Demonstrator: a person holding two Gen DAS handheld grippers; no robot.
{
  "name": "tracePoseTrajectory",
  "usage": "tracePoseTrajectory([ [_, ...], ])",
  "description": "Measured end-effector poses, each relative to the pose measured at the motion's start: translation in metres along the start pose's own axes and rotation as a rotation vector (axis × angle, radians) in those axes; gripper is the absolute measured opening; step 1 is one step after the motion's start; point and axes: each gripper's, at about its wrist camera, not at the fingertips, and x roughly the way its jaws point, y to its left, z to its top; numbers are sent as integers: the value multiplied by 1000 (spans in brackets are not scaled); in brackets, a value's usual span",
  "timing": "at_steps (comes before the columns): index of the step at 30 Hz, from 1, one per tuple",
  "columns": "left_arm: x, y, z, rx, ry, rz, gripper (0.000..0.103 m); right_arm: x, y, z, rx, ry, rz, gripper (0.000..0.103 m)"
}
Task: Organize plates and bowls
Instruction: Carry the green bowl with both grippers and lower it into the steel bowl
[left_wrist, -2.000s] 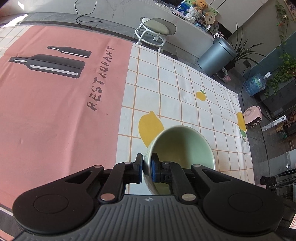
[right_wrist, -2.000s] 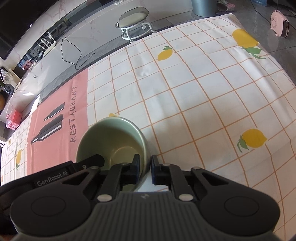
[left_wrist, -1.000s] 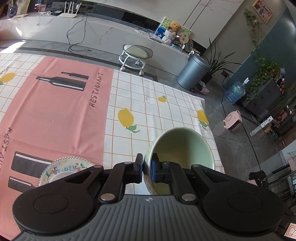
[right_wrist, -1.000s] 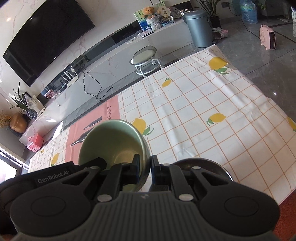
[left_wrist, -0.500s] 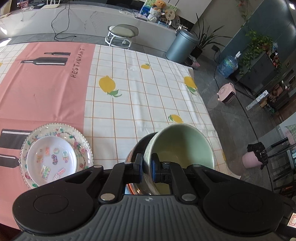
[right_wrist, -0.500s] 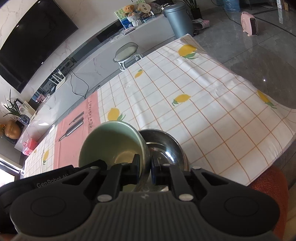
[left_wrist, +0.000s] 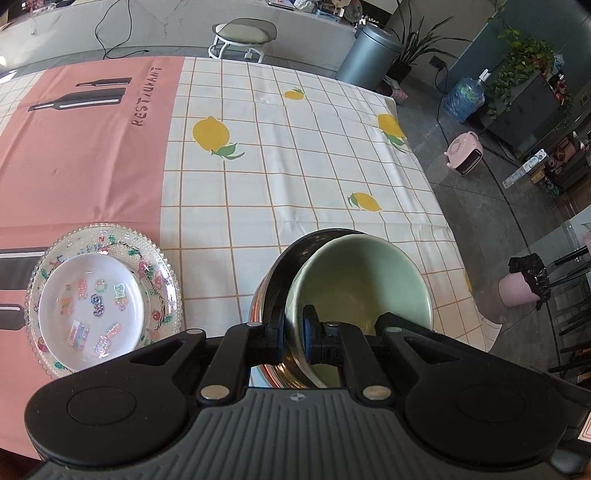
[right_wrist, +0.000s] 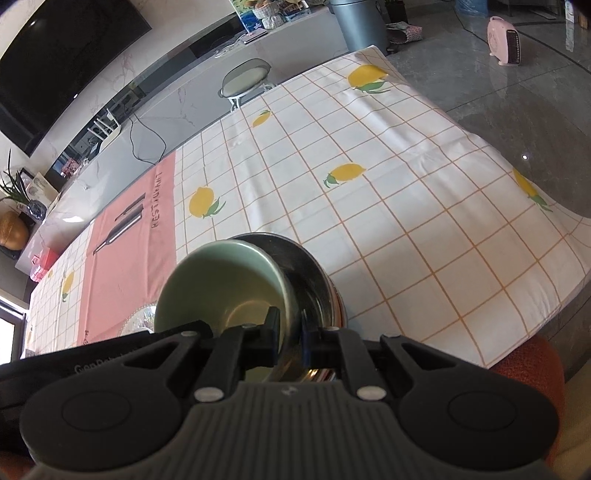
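Note:
Both grippers hold one pale green bowl by its rim. My left gripper is shut on the bowl's left rim. My right gripper is shut on its right rim, and the bowl shows there too. The green bowl is tilted and sits low inside a steel bowl on the table; the steel bowl's rim shows around it. A clear patterned glass plate with a small white plate stacked on it lies to the left.
The table carries a lemon-check and pink tablecloth; its right edge drops to a grey floor. A stool, a bin and a pink heater stand beyond. An orange seat is near the table edge.
Both grippers carried the green bowl back across the table and lowered it into the steel bowl. The stacked plates came into the left wrist view.

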Motion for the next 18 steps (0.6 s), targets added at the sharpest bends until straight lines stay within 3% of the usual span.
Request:
tracePoseTrajectory([
  [12,-1,-7,0,72,14,31,16,14,18,6,-228,9,-87,6],
  [18,-1,6,6,2,56,-25,16,15,25,9,-308,25,-96,7],
])
